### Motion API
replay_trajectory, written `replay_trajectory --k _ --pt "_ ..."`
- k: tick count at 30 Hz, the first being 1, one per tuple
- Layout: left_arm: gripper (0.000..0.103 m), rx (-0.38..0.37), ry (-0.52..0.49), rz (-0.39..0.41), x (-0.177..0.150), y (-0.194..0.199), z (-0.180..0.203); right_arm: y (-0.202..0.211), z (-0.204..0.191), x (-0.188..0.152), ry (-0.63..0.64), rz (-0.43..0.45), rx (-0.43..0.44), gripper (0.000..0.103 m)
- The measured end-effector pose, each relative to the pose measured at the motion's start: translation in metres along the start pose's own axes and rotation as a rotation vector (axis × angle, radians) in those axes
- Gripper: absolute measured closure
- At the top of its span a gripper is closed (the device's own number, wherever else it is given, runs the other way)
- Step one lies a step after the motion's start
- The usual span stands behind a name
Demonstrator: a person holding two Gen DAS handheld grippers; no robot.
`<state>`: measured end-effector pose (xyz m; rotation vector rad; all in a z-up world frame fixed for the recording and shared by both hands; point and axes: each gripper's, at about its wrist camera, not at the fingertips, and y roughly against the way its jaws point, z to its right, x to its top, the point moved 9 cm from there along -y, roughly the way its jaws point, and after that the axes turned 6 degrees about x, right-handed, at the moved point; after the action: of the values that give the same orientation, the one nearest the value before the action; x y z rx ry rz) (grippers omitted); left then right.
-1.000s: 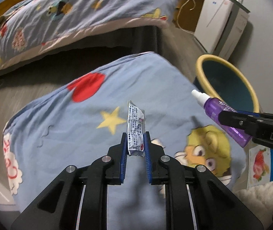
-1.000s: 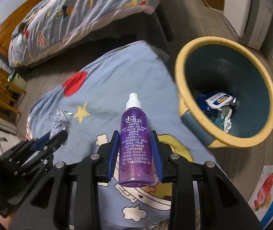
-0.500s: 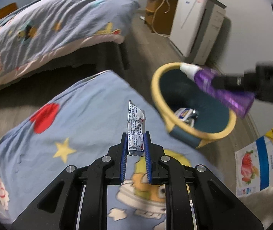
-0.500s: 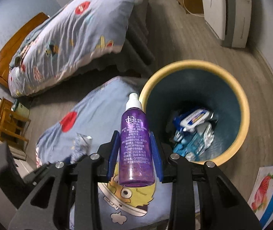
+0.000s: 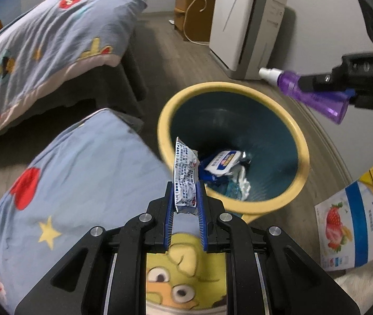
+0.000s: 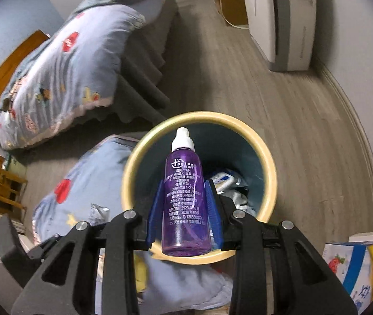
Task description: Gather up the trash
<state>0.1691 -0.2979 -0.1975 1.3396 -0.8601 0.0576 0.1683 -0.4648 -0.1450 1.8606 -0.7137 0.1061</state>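
Observation:
My left gripper point(image 5: 185, 197) is shut on a silver printed sachet point(image 5: 184, 176) and holds it at the near rim of a yellow bin with a dark blue inside point(image 5: 286, 202). My right gripper point(image 6: 185, 199) is shut on a purple bottle with a white cap point(image 6: 185, 191), held above the same bin point(image 6: 267, 157). The bottle also shows in the left wrist view point(image 5: 309, 94), up at the right above the bin. Wrappers point(image 5: 223, 162) lie in the bin's bottom.
A blue cartoon-print cushion point(image 5: 81, 173) lies left of the bin. A bed with a matching quilt point(image 5: 42, 39) is behind it. A white appliance point(image 5: 244, 23) stands by the wall. Printed cartons point(image 5: 354, 223) sit at the right on the floor.
Both grippers have swung right, from over the cushion to the bin. The bottle now hangs over the bin's opening and the sachet is at its near rim.

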Motion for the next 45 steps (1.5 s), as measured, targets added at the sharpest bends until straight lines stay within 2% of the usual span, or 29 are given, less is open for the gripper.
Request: replay_trajectory --k 5,10,11,12,15,19,20,23,25,27,29,33,39,42,45 --pt "0.086 -0.021 -0.029 -0.006 0.009 -0.018 0.027 -0.023 0.019 -0.006 -0.055 -0.053 0.008 0.071" --pt "0.085 -0.026 -0.051 0.022 0.02 -0.026 0.042 -0.033 0.022 -0.003 -0.074 -0.052 0.049 0.069" --pt "0.08 -0.023 -0.051 0.028 0.021 -0.026 0.043 -0.032 0.023 -0.004 -0.077 -0.051 0.054 0.057" --pt "0.075 -0.027 -0.043 0.031 0.023 -0.027 0.043 -0.032 0.023 -0.003 -0.073 -0.043 0.054 0.05" --pt "0.062 -0.03 -0.017 0.033 0.024 -0.027 0.039 -0.03 0.024 0.0 -0.051 -0.037 0.042 0.05" --pt "0.061 -0.025 0.003 0.024 0.025 -0.019 0.034 -0.017 0.029 0.001 -0.041 -0.018 0.025 0.05" --pt "0.058 -0.024 0.006 0.028 0.026 -0.012 0.033 -0.012 0.03 0.0 -0.04 -0.012 0.023 0.05" --pt "0.04 -0.019 -0.004 0.038 0.026 0.008 0.034 0.009 0.028 -0.003 -0.035 0.006 0.014 0.05" --pt "0.033 -0.015 -0.015 0.049 0.026 0.029 0.032 0.028 0.023 -0.005 -0.024 0.04 0.009 0.043" --pt "0.018 -0.015 -0.013 0.066 0.026 0.049 0.029 0.044 0.019 -0.009 0.009 0.071 -0.005 0.029" --pt "0.009 -0.011 -0.009 0.088 0.026 0.07 0.026 0.061 0.013 -0.017 0.054 0.096 -0.025 0.023" --pt "0.006 0.029 -0.022 0.108 0.016 0.103 0.02 0.089 0.008 -0.031 0.092 0.149 -0.06 0.008" --pt "0.005 0.038 0.047 0.054 -0.004 0.108 0.016 0.105 0.0 -0.047 0.148 0.171 -0.095 0.006" --pt "0.005 0.087 0.055 0.061 -0.006 0.106 0.009 0.106 -0.002 -0.045 0.149 0.188 -0.099 0.006" --pt "0.005 0.104 0.047 0.075 -0.005 0.105 0.006 0.105 -0.004 -0.044 0.154 0.193 -0.111 0.006"
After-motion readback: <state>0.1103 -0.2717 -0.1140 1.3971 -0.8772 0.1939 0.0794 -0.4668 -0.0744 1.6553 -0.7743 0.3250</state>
